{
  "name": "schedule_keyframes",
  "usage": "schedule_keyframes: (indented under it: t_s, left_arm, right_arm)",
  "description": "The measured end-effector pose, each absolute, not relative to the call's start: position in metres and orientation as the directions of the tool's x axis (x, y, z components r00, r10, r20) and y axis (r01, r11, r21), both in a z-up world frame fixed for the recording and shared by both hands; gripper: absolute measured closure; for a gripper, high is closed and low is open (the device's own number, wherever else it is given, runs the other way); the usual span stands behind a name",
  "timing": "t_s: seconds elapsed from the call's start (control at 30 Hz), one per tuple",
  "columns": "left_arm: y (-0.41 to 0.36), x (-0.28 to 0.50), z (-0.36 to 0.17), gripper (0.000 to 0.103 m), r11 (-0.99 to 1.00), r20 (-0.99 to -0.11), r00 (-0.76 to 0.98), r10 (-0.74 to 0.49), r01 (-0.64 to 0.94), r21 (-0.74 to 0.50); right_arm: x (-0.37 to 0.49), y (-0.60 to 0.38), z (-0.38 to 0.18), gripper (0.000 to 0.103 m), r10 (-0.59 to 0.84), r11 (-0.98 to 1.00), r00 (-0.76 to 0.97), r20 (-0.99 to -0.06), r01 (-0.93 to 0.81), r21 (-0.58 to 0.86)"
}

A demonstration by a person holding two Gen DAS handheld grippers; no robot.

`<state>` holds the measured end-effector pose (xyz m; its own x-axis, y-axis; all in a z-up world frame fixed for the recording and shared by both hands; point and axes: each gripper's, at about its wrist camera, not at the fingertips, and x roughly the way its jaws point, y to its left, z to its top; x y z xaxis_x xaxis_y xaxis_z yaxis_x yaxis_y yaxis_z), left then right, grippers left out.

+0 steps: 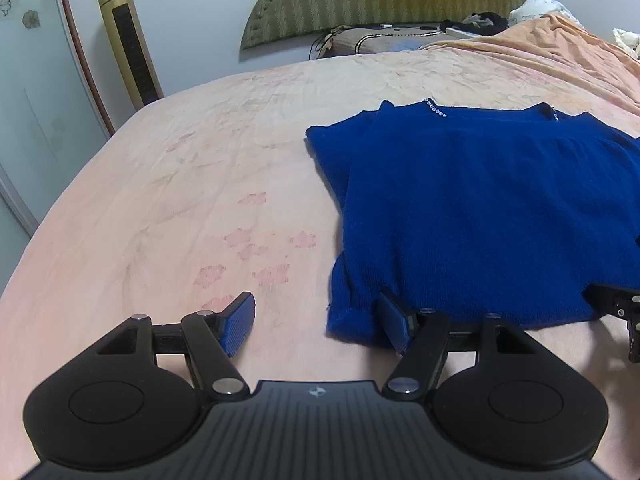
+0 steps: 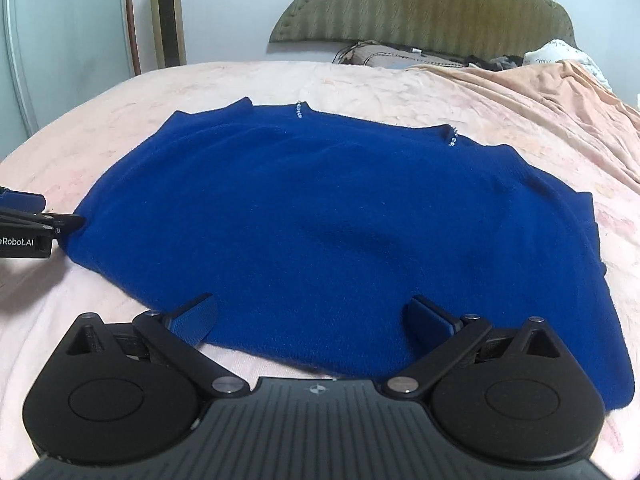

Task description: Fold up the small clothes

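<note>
Since both my grippers, left gripper [image 1: 316, 326] and right gripper [image 2: 310, 320], are open w/ nothing pinched, blue sweater [image 2: 320, 220] lies flat ahead. Its hem sits between right's jaws; its corner's only at left's inner pad. Risk: left closes beside the corner, grabs bedsheet [image 1: 160, 200], fold goes skewed.

Deep-blue knit sweater [image 2: 320, 220] lies flat on the pink bed sheet [image 1: 160, 200], sleeves folded in, beaded neckline toward the headboard [image 2: 420, 4].
</note>
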<state>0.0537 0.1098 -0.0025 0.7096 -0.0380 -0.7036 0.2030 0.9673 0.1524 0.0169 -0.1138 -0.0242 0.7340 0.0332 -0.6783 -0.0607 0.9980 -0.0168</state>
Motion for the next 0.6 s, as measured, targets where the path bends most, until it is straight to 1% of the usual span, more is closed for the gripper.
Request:
schedule_keyframes:
  t_s: [0.4, 0.6]
  left_arm:
    - [0.111, 0.052, -0.003, 0.035, 0.970, -0.708, 0.706, -0.033, 0.193, 0.148]
    - [0.111, 0.052, -0.004, 0.032, 0.971, -0.705, 0.709, -0.027, 0.186, 0.149]
  right_arm:
    - [0.004, -0.112, -0.026, 0.000, 0.028, 0.998, 0.761, -0.649, -0.053, -0.019]
    - [0.002, -0.113, -0.026, 0.000, 0.029, 0.998, 0.765, -0.644, -0.053, -0.019]
